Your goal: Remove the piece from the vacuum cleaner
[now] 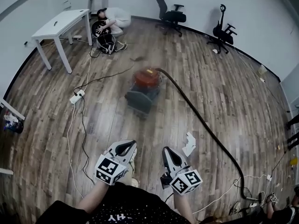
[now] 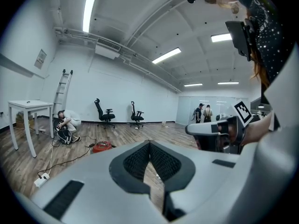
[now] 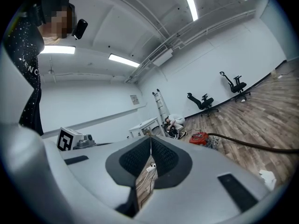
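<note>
I am holding both grippers low in front of me, side by side and apart, each pointing toward 12 o'clock. The left gripper (image 1: 126, 146) is clenched, its jaws pressing together with nothing between them, and the right gripper (image 1: 167, 152) is clenched and empty in the same way. A scrap of paper (image 1: 189, 143) is lying on the wood floor (image 1: 224, 101) near the right gripper, at about 1 o'clock. White cables (image 1: 74, 139) are trailing along the floor at 10 o'clock, running up to a power strip (image 1: 77, 96). The red vacuum (image 1: 147, 77) is sitting well ahead of both grippers at 12 o'clock, untouched, with a dark grey part (image 1: 141, 99) just at its near side; it is too blurred to tell whether the two are joined. A black hose (image 1: 205, 127) is curving from the vacuum's top back toward 4 o'clock. Farther off, at 11 o'clock, a person (image 1: 112, 21) is crouching beside a white table (image 1: 63, 24). Two office chairs (image 1: 170, 15) are standing by the far wall at 1 o'clock.
</note>
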Tool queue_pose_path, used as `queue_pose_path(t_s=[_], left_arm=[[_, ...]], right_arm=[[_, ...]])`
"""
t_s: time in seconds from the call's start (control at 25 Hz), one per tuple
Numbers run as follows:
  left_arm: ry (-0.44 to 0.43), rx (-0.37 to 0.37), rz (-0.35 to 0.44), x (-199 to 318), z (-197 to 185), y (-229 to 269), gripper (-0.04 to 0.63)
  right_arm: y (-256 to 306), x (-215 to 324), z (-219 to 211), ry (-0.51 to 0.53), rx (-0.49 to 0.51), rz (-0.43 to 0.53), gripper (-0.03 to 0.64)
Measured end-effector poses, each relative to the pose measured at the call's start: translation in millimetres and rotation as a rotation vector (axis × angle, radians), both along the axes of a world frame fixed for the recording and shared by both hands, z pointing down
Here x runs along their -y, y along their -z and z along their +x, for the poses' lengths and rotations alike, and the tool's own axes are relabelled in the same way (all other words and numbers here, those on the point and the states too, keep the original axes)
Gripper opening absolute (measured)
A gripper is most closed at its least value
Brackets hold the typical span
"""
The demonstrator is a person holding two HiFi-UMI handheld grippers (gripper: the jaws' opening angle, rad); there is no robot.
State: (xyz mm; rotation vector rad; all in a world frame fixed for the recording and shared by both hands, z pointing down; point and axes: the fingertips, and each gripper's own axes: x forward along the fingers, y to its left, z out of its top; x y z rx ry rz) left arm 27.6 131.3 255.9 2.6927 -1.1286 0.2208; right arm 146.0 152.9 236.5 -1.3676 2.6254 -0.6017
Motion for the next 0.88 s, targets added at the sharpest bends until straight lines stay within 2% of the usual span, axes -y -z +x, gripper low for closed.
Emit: queue_pose_path(t_s=[0.32, 0.68, 0.88], left_arm=[[0.002, -0.014, -0.007, 102.3, -2.9, 8.7, 0.009], [-0.026, -0.002, 0.015, 220.4, -15.6, 17.7, 0.009], [-0.023, 0.000, 0.015, 269.6, -29.0, 10.4, 0.009]], right_arm=[[9.5, 96.3, 2.2, -0.012, 0.003, -0.010, 0.012], [23.7, 210.8, 0.1, -0.032, 0.020, 0.022, 0.012], [20.7, 258.4, -7.4, -0.029, 0.029, 0.035, 0.012]])
